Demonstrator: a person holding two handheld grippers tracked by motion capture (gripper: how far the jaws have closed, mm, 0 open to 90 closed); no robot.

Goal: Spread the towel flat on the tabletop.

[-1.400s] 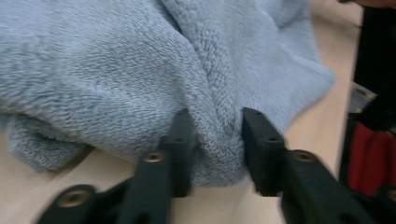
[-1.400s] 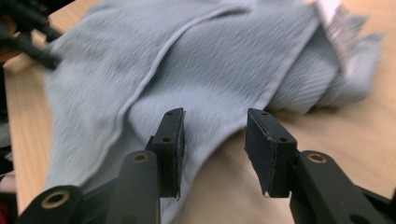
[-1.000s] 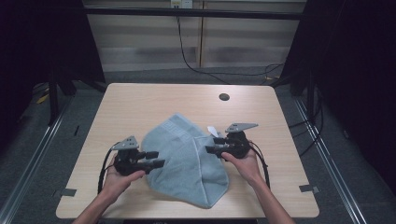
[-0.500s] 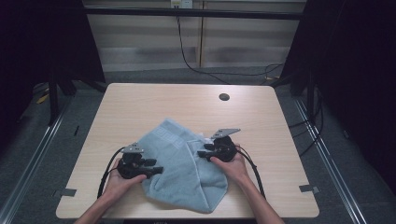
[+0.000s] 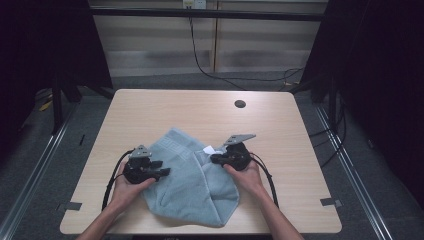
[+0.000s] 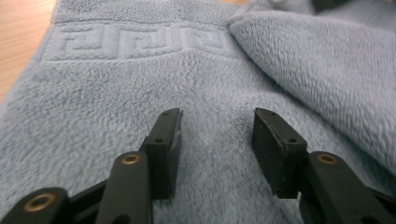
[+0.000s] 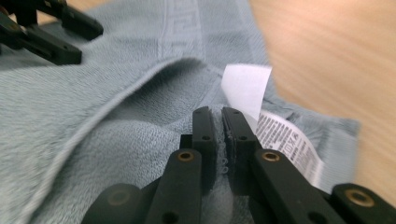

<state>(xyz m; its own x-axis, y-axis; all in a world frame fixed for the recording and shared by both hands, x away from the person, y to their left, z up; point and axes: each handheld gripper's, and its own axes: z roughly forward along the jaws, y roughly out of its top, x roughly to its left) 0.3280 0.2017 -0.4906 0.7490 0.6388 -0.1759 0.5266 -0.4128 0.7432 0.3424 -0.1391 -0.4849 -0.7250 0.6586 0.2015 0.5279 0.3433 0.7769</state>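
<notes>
Lying rumpled on the near half of the pale wooden table (image 5: pixel 150 110), the light blue-grey terry towel (image 5: pixel 192 185) has one flap folded over itself, and a woven band of key-pattern relief (image 6: pixel 140 42) runs across the part nearer the far edge. The left gripper (image 5: pixel 162 171), black with a grey plate on top, sits at the towel's left edge in the person's left hand (image 5: pixel 127 187); in the left gripper view its two black jaws stand spread apart just above the flat pile, with nothing between them. The right gripper (image 5: pixel 216 159) is at the towel's upper right, held in the right hand (image 5: pixel 247 177). In the right gripper view its jaws are pressed nearly together, pinching a thin fold of the towel's hem, and a white printed care label (image 7: pixel 285 140) sticks out of the hem just beside them, its blank upper end curling upward. The left gripper's open jaws appear farther off in the top left corner of that view, over the towel. A small dark round grommet (image 5: pixel 240 104) sits in the tabletop near the far edge, well apart from the towel.
</notes>
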